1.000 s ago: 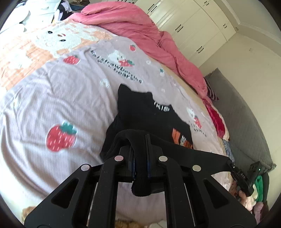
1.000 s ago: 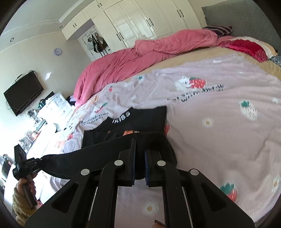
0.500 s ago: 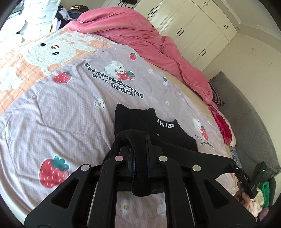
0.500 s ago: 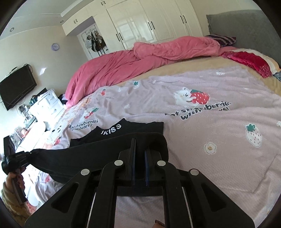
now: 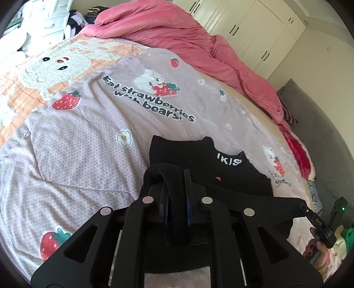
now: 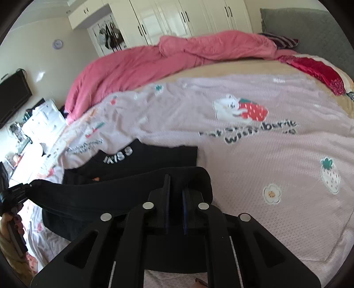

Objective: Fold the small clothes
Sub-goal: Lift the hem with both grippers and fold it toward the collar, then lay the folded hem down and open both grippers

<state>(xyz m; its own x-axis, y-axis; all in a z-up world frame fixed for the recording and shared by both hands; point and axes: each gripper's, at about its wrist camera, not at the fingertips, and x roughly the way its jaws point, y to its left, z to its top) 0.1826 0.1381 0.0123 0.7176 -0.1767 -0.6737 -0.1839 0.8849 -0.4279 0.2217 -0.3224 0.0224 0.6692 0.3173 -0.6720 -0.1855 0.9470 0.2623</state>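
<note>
With the black garment lying on the lilac bedspread, near hem lifted and stretched taut: left gripper clamped on one bottom corner, right gripper clamped on the other. Held wide apart to keep the edge straight. Likely mid-fold, hem headed toward the far collar end, print already mostly covered

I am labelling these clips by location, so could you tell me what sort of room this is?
Most likely a home bedroom: a bed under a strawberry-print cover, a bunched pink duvet, and white built-in wardrobes behind.
</note>
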